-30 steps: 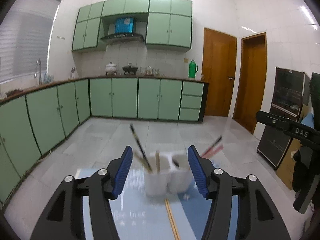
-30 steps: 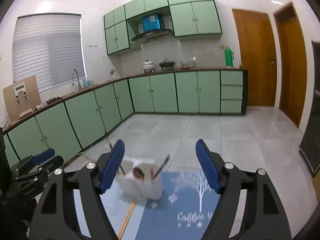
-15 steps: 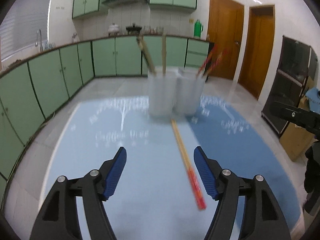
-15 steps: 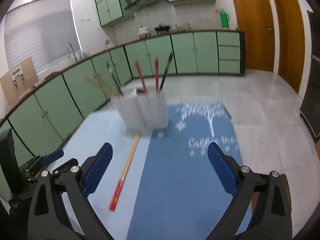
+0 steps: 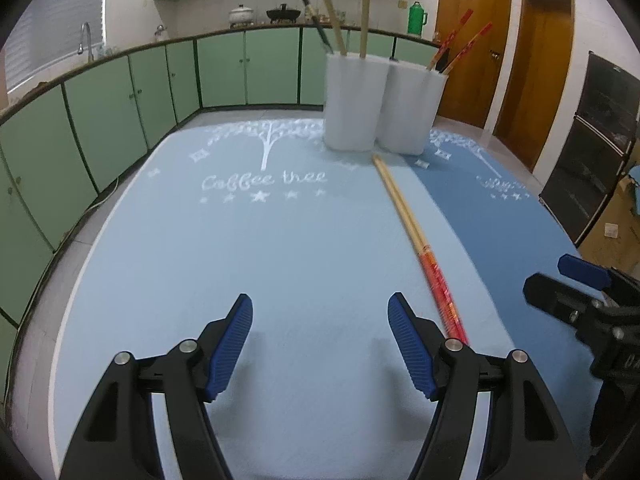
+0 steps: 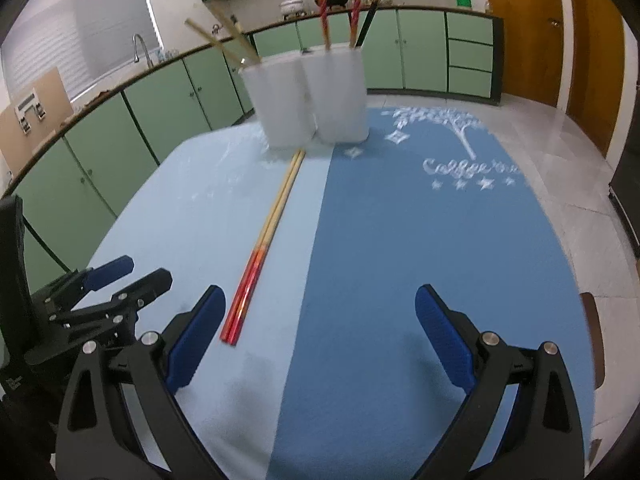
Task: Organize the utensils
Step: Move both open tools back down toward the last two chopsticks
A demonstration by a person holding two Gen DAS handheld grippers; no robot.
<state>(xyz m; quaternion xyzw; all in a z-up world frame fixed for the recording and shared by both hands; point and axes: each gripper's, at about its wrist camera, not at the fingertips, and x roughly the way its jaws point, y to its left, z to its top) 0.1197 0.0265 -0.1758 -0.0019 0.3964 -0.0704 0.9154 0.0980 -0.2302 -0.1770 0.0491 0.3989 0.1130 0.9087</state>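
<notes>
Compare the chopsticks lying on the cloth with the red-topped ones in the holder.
The loose pair lies flat on the cloth, sticks side by side, red ends toward the tools. The holder pair stands nearly upright in the white holder, spread apart, red ends up. Both pairs look alike: pale wood shafts and red ends.

The light blue cloth [image 5: 240, 264] on the table bears "Coffee tree" in white script under a printed tree. The same script on the dark blue cloth [image 6: 400, 260] blurs past "Coffee".
</notes>
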